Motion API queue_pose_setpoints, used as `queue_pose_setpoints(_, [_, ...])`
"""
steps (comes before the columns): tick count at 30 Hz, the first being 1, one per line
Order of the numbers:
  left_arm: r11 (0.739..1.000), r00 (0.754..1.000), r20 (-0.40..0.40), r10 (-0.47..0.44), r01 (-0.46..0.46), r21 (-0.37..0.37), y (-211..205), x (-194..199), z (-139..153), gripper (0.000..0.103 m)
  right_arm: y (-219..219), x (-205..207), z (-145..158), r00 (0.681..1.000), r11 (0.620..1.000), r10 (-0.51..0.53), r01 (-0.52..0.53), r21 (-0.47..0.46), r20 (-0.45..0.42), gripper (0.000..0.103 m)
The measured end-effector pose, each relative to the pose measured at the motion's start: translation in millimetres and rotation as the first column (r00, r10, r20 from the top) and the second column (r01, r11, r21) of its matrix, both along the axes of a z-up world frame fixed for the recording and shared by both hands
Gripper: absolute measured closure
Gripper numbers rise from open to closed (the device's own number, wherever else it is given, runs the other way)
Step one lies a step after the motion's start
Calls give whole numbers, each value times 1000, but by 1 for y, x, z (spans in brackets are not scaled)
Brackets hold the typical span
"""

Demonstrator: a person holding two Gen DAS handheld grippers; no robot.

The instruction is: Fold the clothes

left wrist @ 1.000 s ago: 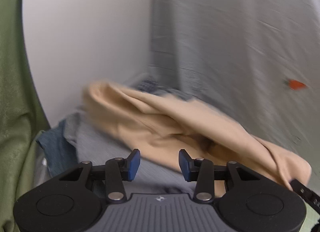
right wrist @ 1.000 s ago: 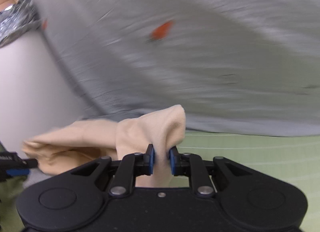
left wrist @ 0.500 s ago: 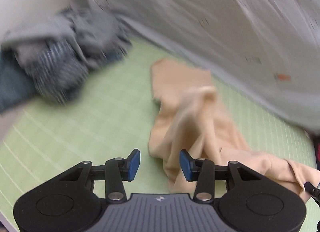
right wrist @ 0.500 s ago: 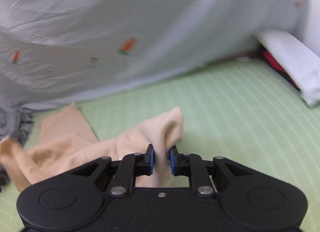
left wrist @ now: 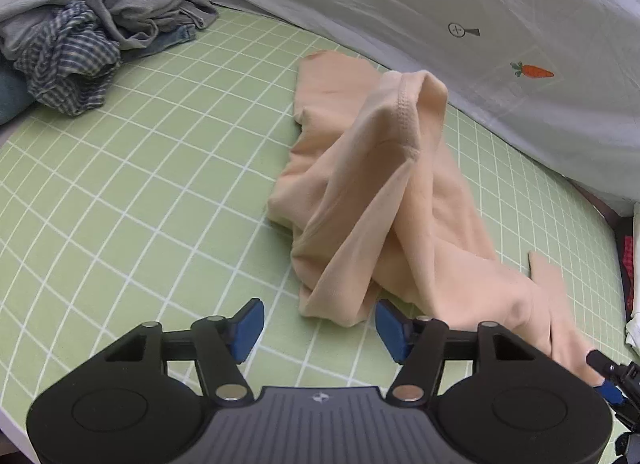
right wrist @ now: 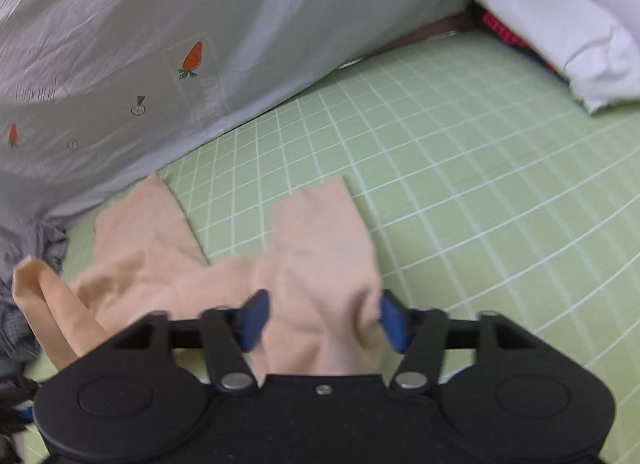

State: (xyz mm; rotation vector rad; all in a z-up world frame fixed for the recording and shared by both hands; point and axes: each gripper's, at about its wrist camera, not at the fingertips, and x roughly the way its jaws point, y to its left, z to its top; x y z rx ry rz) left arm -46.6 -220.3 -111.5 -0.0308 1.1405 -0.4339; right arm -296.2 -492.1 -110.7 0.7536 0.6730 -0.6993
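I found the peach garment [left wrist: 372, 199] lying crumpled on the green checked bed sheet [left wrist: 160, 167], not yet spread flat. Seen from the left wrist camera, it ran diagonally from a flat portion at the far side, just beside the grey carrot-print cover [left wrist: 480, 3], down to my near right, with a hemmed ridge standing tented at its middle. My left gripper [left wrist: 319, 330] stood with jaws apart, holding nothing; the nearest fold of cloth lay just ahead and slightly to its right, apart from the pads.

My right gripper [right wrist: 322, 320] also stood with jaws wide. The right wrist view showed cloth lying between its fingers, but the pads were not pressed on it. Two leg-like flaps extended away from that gripper toward the cover.

I judged the garment's long axis to run from the right gripper away toward the far left, with the right gripper nearer to its end. Spreading would call for each gripper to take an opposite end. The pile of unfolded clothes [left wrist: 80, 35] sat well apart at far left.
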Motion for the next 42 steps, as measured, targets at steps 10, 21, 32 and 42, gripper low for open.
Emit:
queue_pose_setpoints(10, [1000, 997, -80, -2, 4, 18, -16, 40, -23, 42, -8, 36, -30, 991, 997, -27, 35, 62, -133, 14])
queue_pose_setpoints(21, [999, 998, -42, -40, 39, -19, -10, 18, -16, 97, -1, 16, -36, 992, 993, 81, -72, 99, -98, 87])
queue_pose_setpoints(32, [995, 998, 22, 51, -52, 81, 85, -50, 7, 98, 11, -106, 7, 995, 998, -57, 58, 13, -83, 93])
queue_pose_setpoints(42, [997, 989, 137, 62, -67, 35, 95, -38, 69, 98, -10, -114, 52, 998, 991, -59, 56, -124, -13, 93])
